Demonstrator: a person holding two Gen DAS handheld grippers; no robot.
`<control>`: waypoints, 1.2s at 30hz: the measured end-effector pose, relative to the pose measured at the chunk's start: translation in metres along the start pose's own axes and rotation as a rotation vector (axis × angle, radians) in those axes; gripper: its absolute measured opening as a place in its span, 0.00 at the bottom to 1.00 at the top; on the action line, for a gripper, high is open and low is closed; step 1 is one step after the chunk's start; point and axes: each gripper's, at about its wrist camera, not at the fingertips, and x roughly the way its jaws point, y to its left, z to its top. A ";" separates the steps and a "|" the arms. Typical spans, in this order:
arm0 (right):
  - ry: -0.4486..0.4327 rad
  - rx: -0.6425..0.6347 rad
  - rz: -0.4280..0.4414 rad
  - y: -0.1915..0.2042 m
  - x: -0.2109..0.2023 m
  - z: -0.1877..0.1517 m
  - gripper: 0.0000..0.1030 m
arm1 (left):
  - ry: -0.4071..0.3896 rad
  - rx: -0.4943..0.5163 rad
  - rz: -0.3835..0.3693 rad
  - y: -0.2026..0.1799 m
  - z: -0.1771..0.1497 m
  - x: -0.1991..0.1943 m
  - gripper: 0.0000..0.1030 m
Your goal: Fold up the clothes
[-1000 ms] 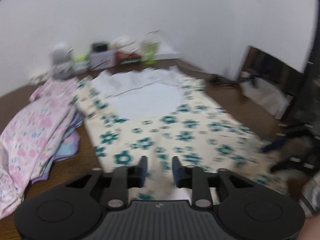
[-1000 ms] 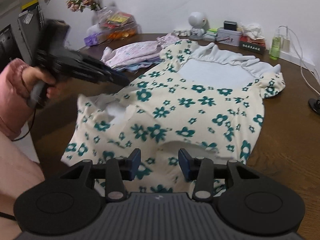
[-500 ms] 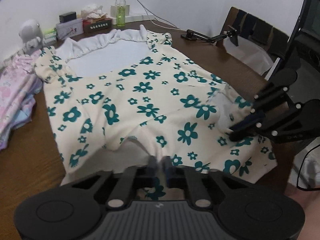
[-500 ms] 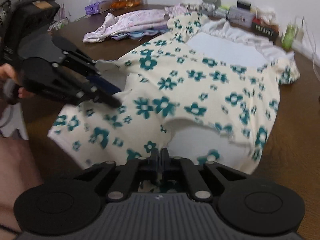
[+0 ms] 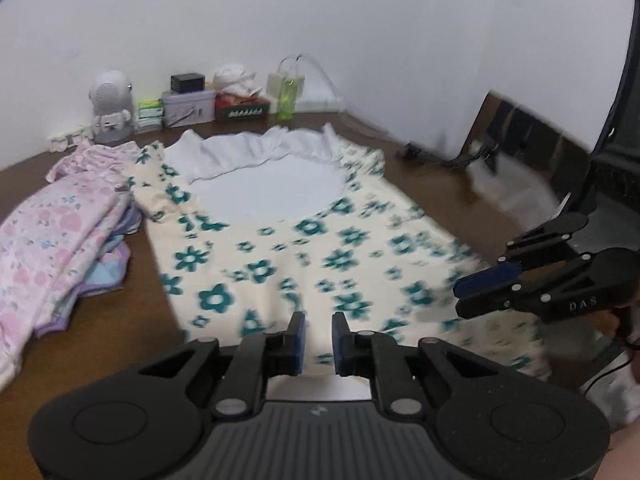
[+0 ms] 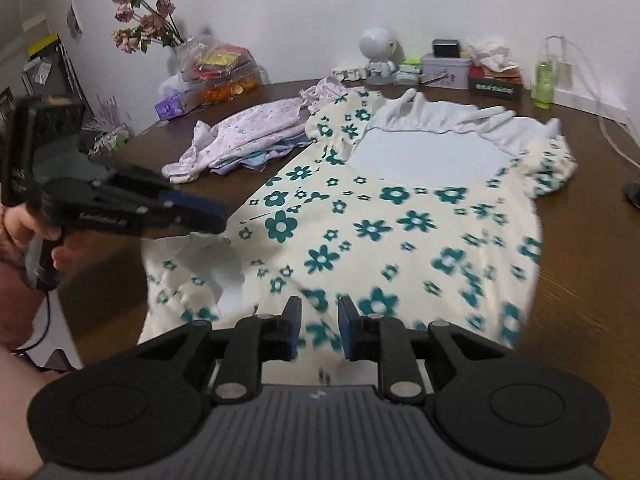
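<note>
Two grippers hover over the near hem of a cream dress [image 5: 304, 248] with teal flowers, spread flat on a brown wooden table [image 5: 100, 320], its white ruffled collar toward the wall. At the far left lies a pile of pink flowered clothes [image 5: 52, 240], its edge touching the dress's shoulder. Next comes the left gripper [image 5: 319, 334], its fingers parted with a clear gap and nothing between them, just above the hem. To its right, in the left wrist view, the right gripper [image 5: 460, 296] reaches in from the side over the hem's corner; its own camera shows its fingers [image 6: 347, 330] apart and empty too. Against the wall behind the dress stand a small white robot toy [image 5: 111, 104], a grey tin [image 5: 187, 109] and a green bottle [image 5: 286, 94].
</note>
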 end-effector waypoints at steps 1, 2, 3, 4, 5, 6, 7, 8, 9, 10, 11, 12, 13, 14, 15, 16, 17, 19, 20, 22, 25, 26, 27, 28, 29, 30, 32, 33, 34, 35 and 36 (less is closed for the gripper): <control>0.012 -0.013 0.009 0.003 0.011 0.002 0.20 | 0.025 0.012 0.017 0.000 -0.002 0.006 0.10; 0.028 -0.027 0.017 0.007 0.022 0.004 0.20 | 0.051 0.025 0.035 -0.001 -0.004 0.013 0.09; 0.051 -0.049 0.015 0.013 0.029 0.002 0.20 | 0.063 0.038 0.044 0.000 -0.007 0.015 0.09; 0.075 -0.072 0.011 0.019 0.036 0.001 0.20 | 0.074 0.051 0.052 0.001 -0.011 0.018 0.09; 0.099 -0.094 0.007 0.025 0.043 -0.001 0.19 | 0.085 0.064 0.060 0.001 -0.014 0.020 0.09; 0.115 -0.128 0.002 0.030 0.043 -0.002 0.19 | 0.096 0.077 0.069 0.002 -0.018 0.022 0.10; 0.130 -0.165 -0.003 0.034 0.042 -0.003 0.19 | 0.096 0.071 0.056 0.004 -0.019 0.020 0.10; 0.151 -0.184 0.003 0.037 0.039 -0.004 0.19 | 0.095 0.062 0.041 0.006 -0.019 0.016 0.10; 0.172 -0.200 0.012 0.039 0.036 -0.004 0.19 | 0.073 0.039 0.023 0.011 -0.018 0.010 0.10; 0.170 -0.201 0.013 0.039 0.032 -0.001 0.19 | 0.048 0.013 0.006 0.016 -0.017 0.004 0.10; 0.162 -0.200 0.012 0.039 0.029 0.003 0.19 | 0.023 -0.013 -0.012 0.021 -0.016 -0.003 0.11; 0.138 -0.192 0.017 0.038 0.027 0.009 0.19 | 0.004 -0.029 0.002 0.026 -0.014 -0.006 0.11; 0.112 -0.183 0.023 0.037 0.025 0.015 0.20 | -0.016 -0.043 0.019 0.031 -0.013 -0.010 0.10; 0.088 -0.177 0.031 0.038 0.028 0.021 0.20 | -0.021 -0.059 0.028 0.035 -0.011 -0.010 0.09; 0.064 -0.173 0.039 0.039 0.031 0.028 0.20 | -0.013 -0.067 0.025 0.038 -0.010 -0.006 0.09; 0.061 -0.173 0.053 0.041 0.040 0.033 0.20 | -0.005 -0.073 0.020 0.041 -0.009 -0.002 0.08; 0.063 -0.174 0.068 0.044 0.049 0.038 0.20 | 0.009 -0.067 0.015 0.041 -0.008 0.004 0.07; 0.097 -0.200 0.073 0.050 0.072 0.043 0.19 | 0.043 -0.040 0.015 0.038 -0.009 0.016 0.07; 0.115 -0.211 0.066 0.053 0.080 0.042 0.18 | 0.058 -0.024 0.029 0.036 -0.010 0.021 0.07; 0.152 -0.230 0.051 0.058 0.092 0.038 0.16 | 0.063 0.008 0.065 0.034 -0.013 0.026 0.04; 0.187 -0.264 0.063 0.063 0.085 0.030 0.16 | 0.062 0.049 0.129 0.036 -0.016 0.027 0.05; 0.196 -0.277 0.068 0.065 0.082 0.026 0.16 | 0.060 0.055 0.125 0.037 -0.018 0.026 0.06; 0.203 -0.293 0.072 0.067 0.079 0.023 0.16 | 0.061 0.056 0.130 0.038 -0.018 0.026 0.07; 0.204 -0.283 0.080 0.066 0.075 0.022 0.16 | 0.063 0.056 0.137 0.038 -0.018 0.026 0.07; 0.205 -0.269 0.089 0.064 0.071 0.021 0.16 | 0.064 0.057 0.144 0.038 -0.018 0.025 0.08; 0.206 -0.254 0.098 0.062 0.067 0.020 0.17 | 0.065 0.057 0.150 0.038 -0.018 0.025 0.09; 0.167 -0.171 0.128 0.047 0.050 0.023 0.18 | 0.049 0.051 0.161 0.037 -0.016 0.021 0.11; 0.139 -0.145 0.116 0.040 0.041 0.024 0.18 | 0.031 0.049 0.149 0.036 -0.014 0.017 0.11; 0.115 -0.129 0.083 0.032 0.032 0.023 0.18 | 0.021 0.050 0.133 0.034 -0.012 0.016 0.11; 0.101 -0.113 0.055 0.026 0.027 0.022 0.18 | 0.022 0.057 0.121 0.031 -0.011 0.017 0.11; 0.102 -0.093 0.043 0.020 0.025 0.021 0.18 | 0.037 0.080 0.129 0.028 -0.010 0.021 0.11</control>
